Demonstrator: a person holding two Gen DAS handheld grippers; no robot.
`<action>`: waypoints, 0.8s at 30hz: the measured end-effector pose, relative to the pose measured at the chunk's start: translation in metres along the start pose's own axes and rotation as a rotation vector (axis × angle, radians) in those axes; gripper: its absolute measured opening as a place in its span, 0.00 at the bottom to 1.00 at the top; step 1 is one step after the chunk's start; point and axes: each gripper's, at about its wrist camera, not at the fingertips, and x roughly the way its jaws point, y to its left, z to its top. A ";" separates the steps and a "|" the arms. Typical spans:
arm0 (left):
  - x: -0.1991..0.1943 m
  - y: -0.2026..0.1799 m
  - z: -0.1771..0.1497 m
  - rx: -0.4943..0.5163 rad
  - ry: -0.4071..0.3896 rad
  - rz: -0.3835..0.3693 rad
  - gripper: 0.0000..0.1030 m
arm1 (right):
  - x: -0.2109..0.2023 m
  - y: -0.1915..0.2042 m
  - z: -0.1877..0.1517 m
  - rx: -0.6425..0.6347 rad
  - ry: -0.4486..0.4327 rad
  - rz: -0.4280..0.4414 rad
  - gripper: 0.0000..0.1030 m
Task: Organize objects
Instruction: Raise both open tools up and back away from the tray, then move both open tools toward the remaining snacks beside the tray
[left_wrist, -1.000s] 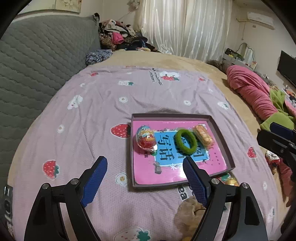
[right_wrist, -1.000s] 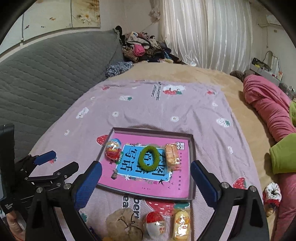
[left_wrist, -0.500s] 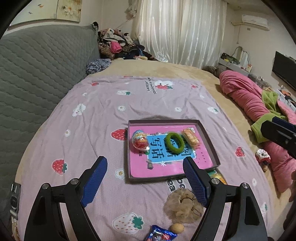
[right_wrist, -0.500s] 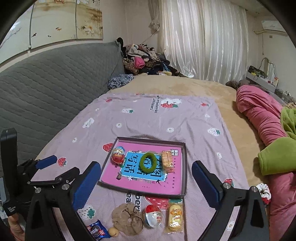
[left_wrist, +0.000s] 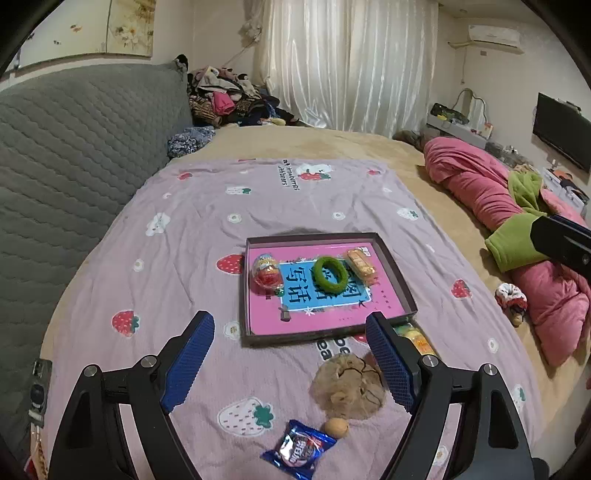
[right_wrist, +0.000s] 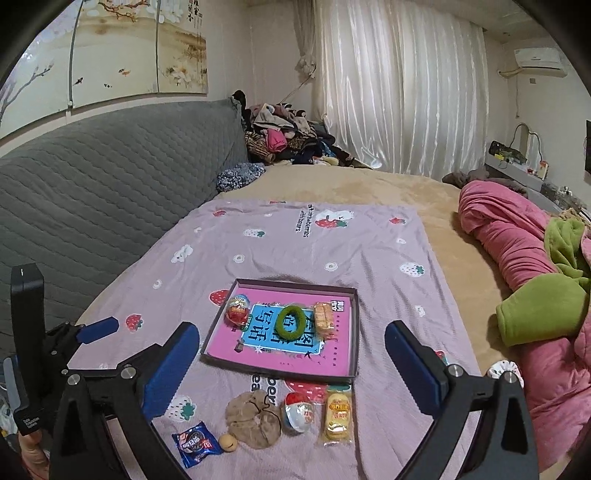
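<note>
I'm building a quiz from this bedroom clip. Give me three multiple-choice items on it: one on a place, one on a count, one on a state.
1. Where does the green ring lie?
A. in the tray
B. on the sofa
C. on the pink quilt

2. How many things lie in the tray?
A. one
B. three
C. six

3. How is the right gripper?
A. shut on the ring
B. shut on a snack
C. open, holding nothing

Key: 1 A, it rests between the toy egg and the wafer pack; 2 B, egg, ring, pack; 3 C, its fingers stand wide apart over the cloth.

Left gripper wide apart, empty, angled downward; right gripper likewise, empty.
</note>
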 end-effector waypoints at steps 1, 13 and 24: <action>-0.003 -0.001 -0.002 0.001 0.000 -0.001 0.82 | -0.005 -0.001 -0.001 0.000 -0.004 0.000 0.99; -0.037 -0.020 -0.018 0.020 -0.011 -0.017 0.82 | -0.042 -0.008 -0.017 0.010 -0.030 -0.012 0.99; -0.058 -0.035 -0.035 0.033 -0.020 -0.029 0.82 | -0.071 -0.016 -0.039 0.011 -0.046 -0.033 0.99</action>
